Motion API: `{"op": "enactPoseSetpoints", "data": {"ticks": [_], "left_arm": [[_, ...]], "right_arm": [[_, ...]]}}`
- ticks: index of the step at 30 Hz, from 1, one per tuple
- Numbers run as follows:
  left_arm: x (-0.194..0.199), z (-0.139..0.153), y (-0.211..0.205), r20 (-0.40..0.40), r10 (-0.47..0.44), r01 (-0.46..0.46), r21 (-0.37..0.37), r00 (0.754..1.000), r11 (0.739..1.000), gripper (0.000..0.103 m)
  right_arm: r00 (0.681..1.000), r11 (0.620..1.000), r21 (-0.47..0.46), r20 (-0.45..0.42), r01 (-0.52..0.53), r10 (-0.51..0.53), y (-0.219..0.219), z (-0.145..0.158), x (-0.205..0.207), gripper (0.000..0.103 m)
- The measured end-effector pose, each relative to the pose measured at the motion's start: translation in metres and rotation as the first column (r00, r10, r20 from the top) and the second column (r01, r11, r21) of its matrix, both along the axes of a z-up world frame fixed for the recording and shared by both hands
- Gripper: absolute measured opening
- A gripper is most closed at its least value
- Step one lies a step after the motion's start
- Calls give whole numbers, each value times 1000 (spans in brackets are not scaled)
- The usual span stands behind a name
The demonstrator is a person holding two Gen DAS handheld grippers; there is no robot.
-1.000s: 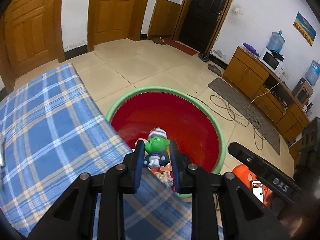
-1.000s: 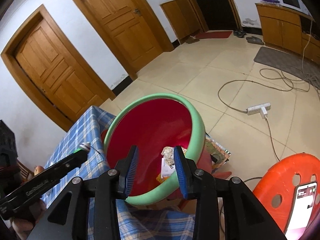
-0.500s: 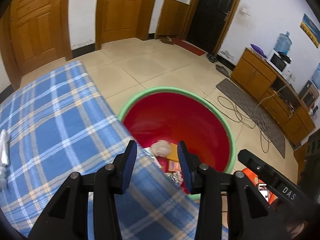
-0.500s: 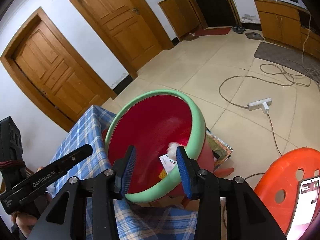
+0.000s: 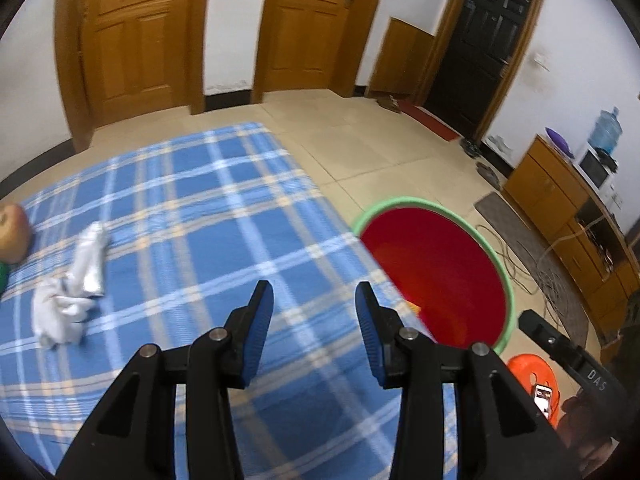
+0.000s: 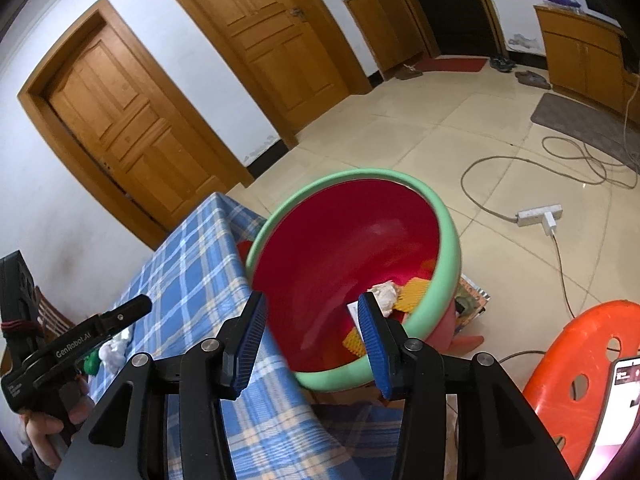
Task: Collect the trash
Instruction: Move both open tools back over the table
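Note:
A red basin with a green rim (image 5: 416, 201) (image 6: 448, 232) stands on the floor against the table's edge. Crumpled white paper (image 6: 384, 294) and yellow wrappers (image 6: 414, 292) lie in it. On the blue plaid tablecloth (image 5: 200, 208) at the left lie a white crumpled tissue (image 5: 60, 312) and a silvery wrapper (image 5: 90, 260). My left gripper (image 5: 314, 288) hovers open over the cloth, to the right of them, with nothing between its fingers. My right gripper (image 6: 312, 298) is open and empty above the basin's near rim.
An apple (image 5: 12, 236) and a green object (image 6: 92, 360) sit at the table's left end. An orange stool (image 6: 580, 360) with a phone (image 6: 624, 392) stands at the right. A power strip (image 6: 540, 214) and cables lie on the tiled floor.
The left gripper opened and let go of a green doll over the basin, then swung left over the tablecloth. The right gripper's jaws widened and it shifted slightly.

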State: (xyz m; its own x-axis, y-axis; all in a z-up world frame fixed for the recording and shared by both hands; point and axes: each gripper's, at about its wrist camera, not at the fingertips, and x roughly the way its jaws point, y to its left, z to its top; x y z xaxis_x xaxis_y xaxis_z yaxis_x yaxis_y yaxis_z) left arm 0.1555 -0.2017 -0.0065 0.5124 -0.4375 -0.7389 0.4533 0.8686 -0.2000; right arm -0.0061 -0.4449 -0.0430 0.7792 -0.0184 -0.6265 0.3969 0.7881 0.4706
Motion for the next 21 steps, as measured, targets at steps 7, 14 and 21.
{"op": "enactPoseSetpoints", "data": {"ticks": [7, 14, 21], "left_arm": [[13, 6, 47, 23, 100, -100, 9, 995, 995, 43], [24, 4, 98, 39, 203, -204, 41, 978, 978, 46], [35, -1, 144, 47, 298, -300, 69, 954, 951, 47]], "right_arm": [[999, 999, 1, 4, -35, 35, 16, 7, 7, 49], [997, 997, -9, -2, -74, 74, 34, 10, 16, 49], [994, 994, -18, -22, -104, 104, 48, 10, 26, 49]]}}
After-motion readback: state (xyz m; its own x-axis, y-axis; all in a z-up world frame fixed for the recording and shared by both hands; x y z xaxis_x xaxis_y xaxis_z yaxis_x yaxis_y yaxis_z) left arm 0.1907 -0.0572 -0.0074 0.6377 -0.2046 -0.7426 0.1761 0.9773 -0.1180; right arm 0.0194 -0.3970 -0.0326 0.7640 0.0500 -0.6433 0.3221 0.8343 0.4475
